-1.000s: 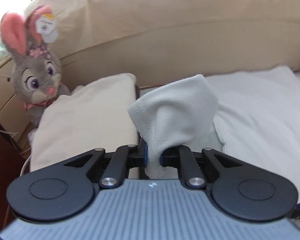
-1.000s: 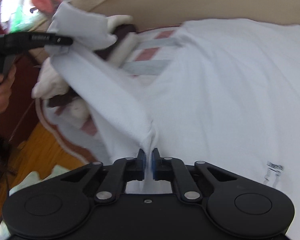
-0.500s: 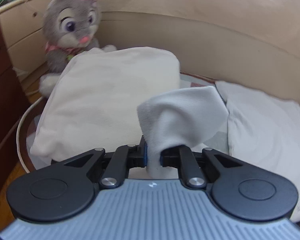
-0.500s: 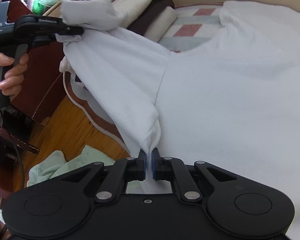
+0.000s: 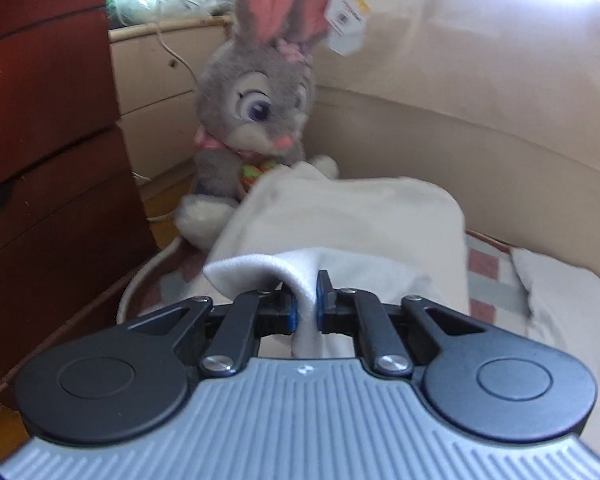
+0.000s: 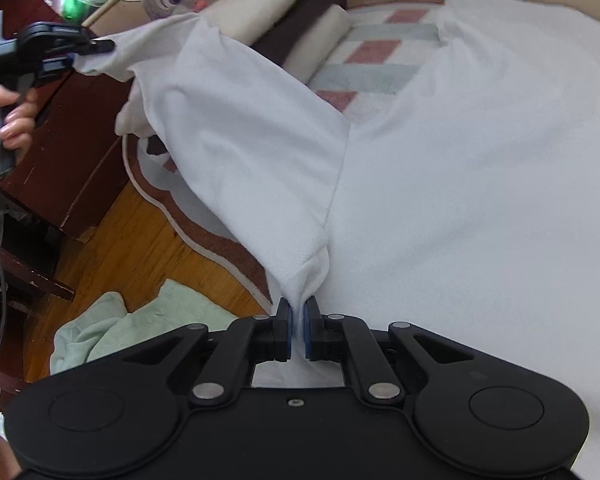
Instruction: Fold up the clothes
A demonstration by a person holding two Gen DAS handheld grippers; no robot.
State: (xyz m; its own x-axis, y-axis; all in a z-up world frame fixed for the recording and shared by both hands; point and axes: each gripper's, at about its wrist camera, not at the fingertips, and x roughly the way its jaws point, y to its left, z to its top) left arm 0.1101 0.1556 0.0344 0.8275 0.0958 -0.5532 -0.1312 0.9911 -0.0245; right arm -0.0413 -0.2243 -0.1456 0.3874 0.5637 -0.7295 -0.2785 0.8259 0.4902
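A white T-shirt (image 6: 480, 168) lies spread on the bed, with small dark print at its right edge. Its left sleeve (image 6: 260, 140) is pulled out taut to the left, off the bed's edge. My right gripper (image 6: 298, 322) is shut on the sleeve's lower corner near the armpit. My left gripper (image 5: 305, 300) is shut on the sleeve's far end (image 5: 260, 268); it also shows in the right wrist view (image 6: 96, 46), held up at the far left by a hand.
A grey plush rabbit (image 5: 260, 108) sits against the beige headboard (image 5: 480, 148) behind a cream pillow (image 5: 360, 220). A dark red wooden dresser (image 5: 48, 140) stands at the left. A pale green cloth (image 6: 132, 328) lies on the wooden floor. The checked bedsheet (image 6: 376, 60) shows beside the pillows.
My left gripper has carried the sleeve end to the left, away from the shirt body and toward the dresser, stretching the sleeve out. My right gripper keeps its hold and has hardly moved.
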